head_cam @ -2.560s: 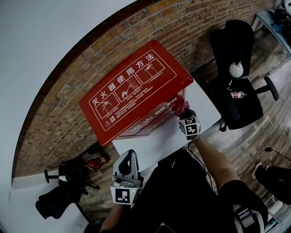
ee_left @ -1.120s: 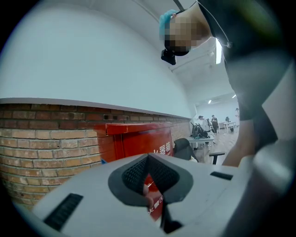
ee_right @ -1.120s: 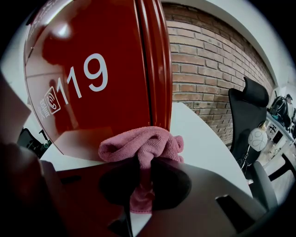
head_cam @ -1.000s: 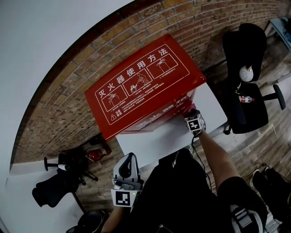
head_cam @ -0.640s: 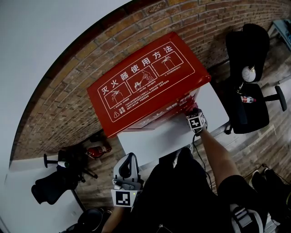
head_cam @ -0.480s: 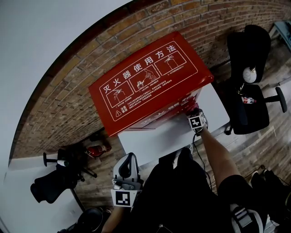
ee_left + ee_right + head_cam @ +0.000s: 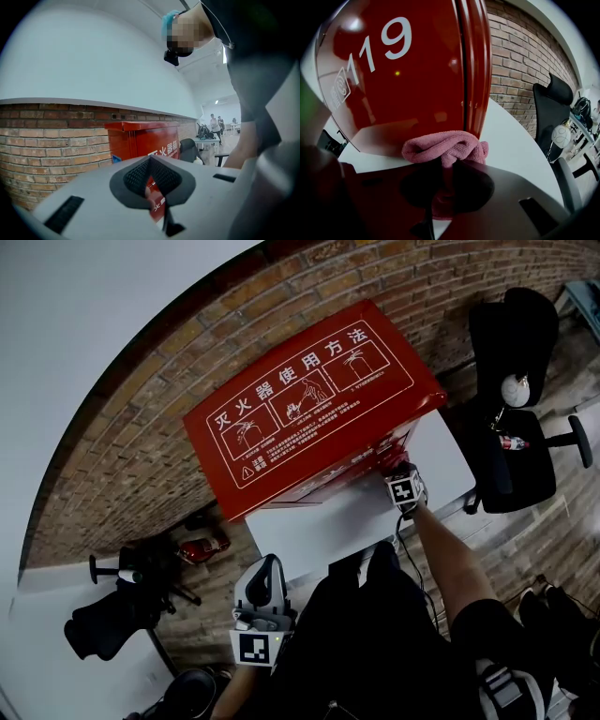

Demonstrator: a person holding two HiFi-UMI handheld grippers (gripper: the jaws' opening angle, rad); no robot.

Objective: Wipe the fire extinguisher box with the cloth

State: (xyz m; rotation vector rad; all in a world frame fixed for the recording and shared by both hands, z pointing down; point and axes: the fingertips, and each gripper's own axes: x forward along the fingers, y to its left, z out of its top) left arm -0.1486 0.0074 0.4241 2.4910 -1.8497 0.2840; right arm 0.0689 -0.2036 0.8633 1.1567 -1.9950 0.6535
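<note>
while the right gripper (image 7: 445, 180) stays clamped on the bunched pink cloth (image 7: 446, 144), it has shifted only slightly in the past 3 seconds or so. it remains at the low right corner of the red fire extinguisher box (image 7: 309, 409), with the cloth against the glossy front face below the printed 119. this looks like a short rubbing stroke on 1 patch, with most of the box probably still to wipe. the left gripper (image 7: 265, 568) hangs idle near the person's body, jaws closed on nothing. the box stands on a white table (image 7: 319, 531) against a brick wall (image 7: 141, 456). a black office chair (image 7: 511, 381) sits to the right on wood flooring.
</note>
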